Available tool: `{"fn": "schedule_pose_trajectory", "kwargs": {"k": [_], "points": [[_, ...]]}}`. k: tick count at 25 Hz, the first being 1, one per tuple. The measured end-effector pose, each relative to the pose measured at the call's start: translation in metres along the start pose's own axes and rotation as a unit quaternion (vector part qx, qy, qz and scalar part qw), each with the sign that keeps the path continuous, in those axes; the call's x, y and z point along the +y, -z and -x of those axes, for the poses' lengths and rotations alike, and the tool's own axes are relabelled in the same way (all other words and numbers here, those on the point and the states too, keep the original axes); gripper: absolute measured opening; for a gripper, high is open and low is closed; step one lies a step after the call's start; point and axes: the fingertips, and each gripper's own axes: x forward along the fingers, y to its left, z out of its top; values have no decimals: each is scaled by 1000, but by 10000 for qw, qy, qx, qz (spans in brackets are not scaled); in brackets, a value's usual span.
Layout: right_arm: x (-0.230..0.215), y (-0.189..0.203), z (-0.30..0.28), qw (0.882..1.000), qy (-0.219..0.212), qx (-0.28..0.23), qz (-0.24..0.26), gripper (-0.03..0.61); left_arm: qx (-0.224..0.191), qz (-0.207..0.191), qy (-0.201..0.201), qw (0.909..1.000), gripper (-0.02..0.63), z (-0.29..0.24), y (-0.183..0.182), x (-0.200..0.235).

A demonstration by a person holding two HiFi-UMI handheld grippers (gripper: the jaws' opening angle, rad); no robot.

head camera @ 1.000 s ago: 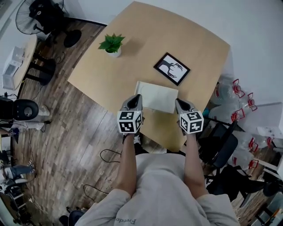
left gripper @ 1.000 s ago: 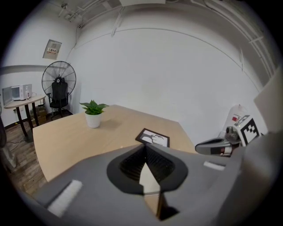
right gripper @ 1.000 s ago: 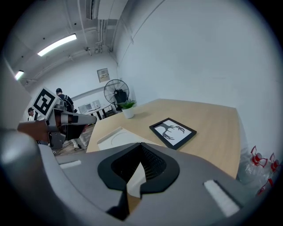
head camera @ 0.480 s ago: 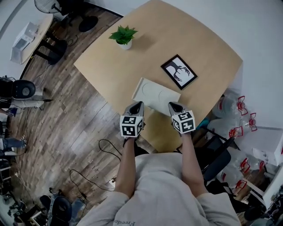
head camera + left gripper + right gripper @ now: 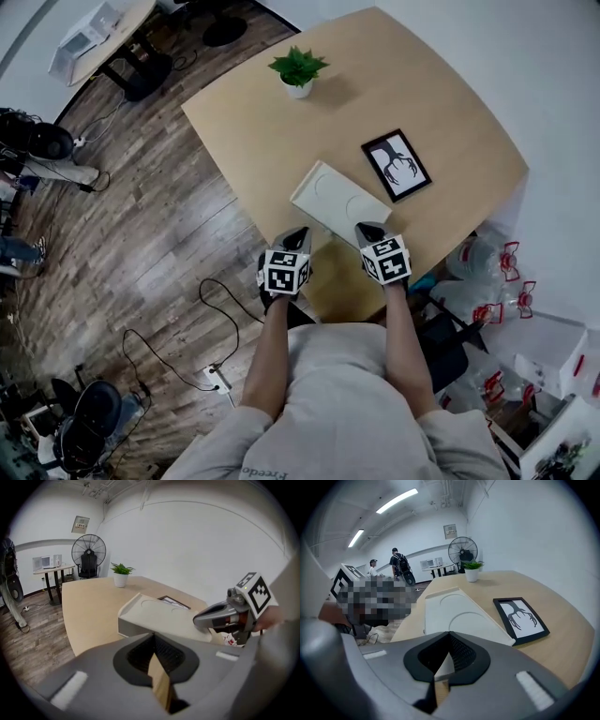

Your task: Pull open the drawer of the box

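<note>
I hold my left gripper (image 5: 298, 232) just short of the bench (image 5: 262, 122) edge. Its jaws are pressed together at the tips with nothing between them. In the left gripper view the left gripper (image 5: 153, 637) shows only a sliver of bench wood through the slot below its tips. My right gripper (image 5: 364, 228) is likewise pinched closed and empty. Its tips lie over the near right end of the box (image 5: 339, 199), and I cannot tell whether they touch it.

The box is a flat, cream thing with two round hollows in its lid. It lies at an angle near the bench's near edge, straight ahead of both grippers. From the left gripper view the box (image 5: 154, 616) shows a plain grey side, and it looks shut. My right gripper (image 5: 198, 619) noses in at its far end there. In the right gripper view the box (image 5: 454, 609) runs away from my closed right gripper (image 5: 449, 635).

Just beyond the box lies a black picture frame (image 5: 397, 166) holding an antler print, flat on the bench. A small potted plant (image 5: 298, 70) stands well apart near the far edge. The floor (image 5: 141, 234) around the bench is wood plank. A standing fan (image 5: 461, 552) and two people (image 5: 396, 564) are far back in the room.
</note>
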Motion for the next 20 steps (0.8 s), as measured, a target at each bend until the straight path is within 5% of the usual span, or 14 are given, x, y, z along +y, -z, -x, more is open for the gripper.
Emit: {"fn": "schedule_pose_trajectory", "kwargs": {"k": [9, 20], "points": [[9, 10, -8, 9988, -348, 301, 153, 2, 43, 42, -114, 9999, 54, 1, 18, -6], [7, 10, -7, 9976, -566, 410, 18, 2, 270, -323, 206, 9989, 54, -27, 21, -19]]}}
